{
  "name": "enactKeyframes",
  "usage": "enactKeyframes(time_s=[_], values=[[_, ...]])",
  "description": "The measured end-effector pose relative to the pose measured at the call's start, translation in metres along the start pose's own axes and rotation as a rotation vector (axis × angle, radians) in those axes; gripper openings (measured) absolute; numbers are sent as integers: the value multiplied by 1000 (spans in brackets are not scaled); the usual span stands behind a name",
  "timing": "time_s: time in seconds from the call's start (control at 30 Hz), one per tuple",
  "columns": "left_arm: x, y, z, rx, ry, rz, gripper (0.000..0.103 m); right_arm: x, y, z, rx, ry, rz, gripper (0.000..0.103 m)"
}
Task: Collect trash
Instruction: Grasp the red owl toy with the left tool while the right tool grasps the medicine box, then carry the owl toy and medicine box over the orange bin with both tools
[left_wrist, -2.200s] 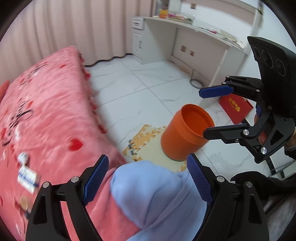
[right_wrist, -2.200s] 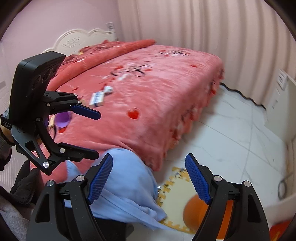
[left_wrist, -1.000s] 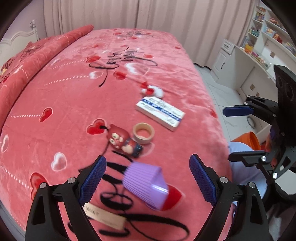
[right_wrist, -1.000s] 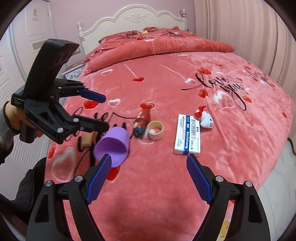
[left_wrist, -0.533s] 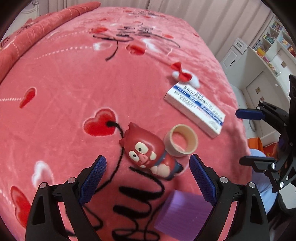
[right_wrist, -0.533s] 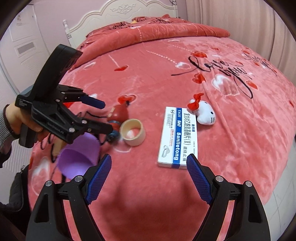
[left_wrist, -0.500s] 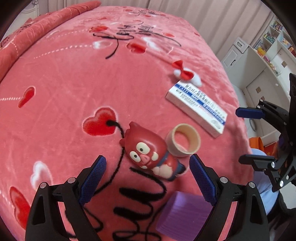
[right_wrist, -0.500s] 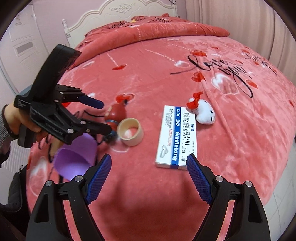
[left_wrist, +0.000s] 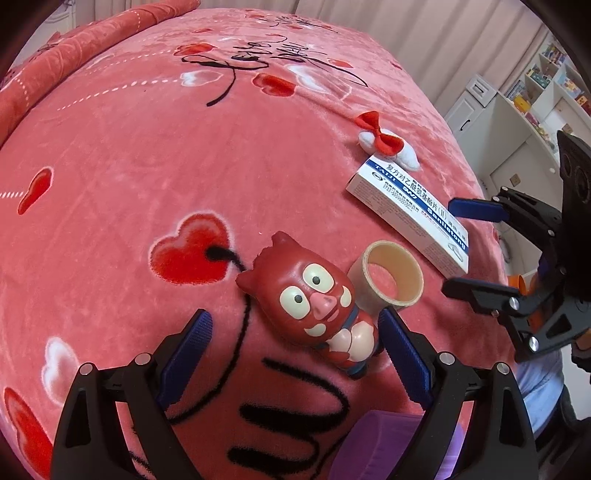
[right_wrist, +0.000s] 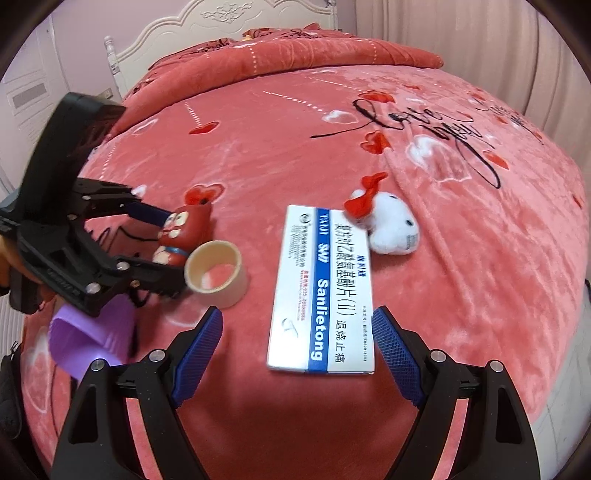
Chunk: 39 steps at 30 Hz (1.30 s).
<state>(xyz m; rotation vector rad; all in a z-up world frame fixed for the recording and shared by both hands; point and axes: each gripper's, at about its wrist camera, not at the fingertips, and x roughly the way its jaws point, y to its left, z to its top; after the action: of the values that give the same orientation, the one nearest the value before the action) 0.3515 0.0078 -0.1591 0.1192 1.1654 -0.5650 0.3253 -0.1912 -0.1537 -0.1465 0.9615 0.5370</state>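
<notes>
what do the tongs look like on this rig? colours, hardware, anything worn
Both tongs are alike: the left tongs and right tongs have matte black angular linkage arms with silver screw heads at the pivots and blue cross-hatched pads on the fingers. Each carries a black boxy housing behind. Part of a dark sleeve shows behind the left one.

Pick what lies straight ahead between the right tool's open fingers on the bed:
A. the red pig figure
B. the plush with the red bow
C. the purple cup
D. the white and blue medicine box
D: in the right wrist view the medicine box lies flat on the bedspread, framed by the open right tool, which does not touch it.
</notes>
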Motion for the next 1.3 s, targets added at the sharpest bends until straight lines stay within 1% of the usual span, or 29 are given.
enactKeyframes(time_s=[0.13, 0.2, 0.27, 0.3, 0.33, 0.37, 0.4, 0.43, 0.5, 0.67, 0.83, 0.97, 1.03, 1.13, 1.3], values=[[3, 3, 7, -36, -23, -27, 90, 6, -8, -2, 8, 9, -29, 82], [5, 2, 9, -21, -23, -23, 90, 11, -14, -6, 32, 29, -4, 76], [7, 1, 10, -12, -20, -17, 86, 14, -19, -10, 54, 34, 7, 69], [6, 0, 10, -7, -24, -15, 80, 13, -22, -10, 63, 22, 11, 68], [4, 2, 10, -2, -26, -11, 70, 12, -23, -10, 72, 17, 15, 63], [4, 2, 11, 0, -24, -2, 65, 11, -25, -9, 80, 11, 23, 60], [4, 4, 11, 0, -21, 5, 60, 11, -26, -8, 84, 8, 30, 60], [4, 6, 10, -4, -21, -1, 58, 11, -26, -7, 86, 8, 34, 60], [2, 9, 8, -18, -24, -12, 57, 12, -26, -7, 82, 5, 35, 60], [-2, 8, 4, -19, -40, 7, 52, 8, -21, -10, 57, -7, 30, 59], [-13, 6, -5, -19, -38, 18, 50, -7, -14, -19, 38, -14, 27, 59], [-32, 1, -13, -15, -47, 41, 50, -26, -11, -25, 31, -24, 19, 59], [-46, -4, -13, -2, -60, 63, 50, -40, -10, -26, 21, -32, 16, 59], [-64, -19, -14, 29, -73, 75, 50, -63, -3, -29, -9, -46, 9, 59], [-85, -57, -24, 126, -69, 87, 50, -102, 13, -41, -66, -61, 10, 59]])
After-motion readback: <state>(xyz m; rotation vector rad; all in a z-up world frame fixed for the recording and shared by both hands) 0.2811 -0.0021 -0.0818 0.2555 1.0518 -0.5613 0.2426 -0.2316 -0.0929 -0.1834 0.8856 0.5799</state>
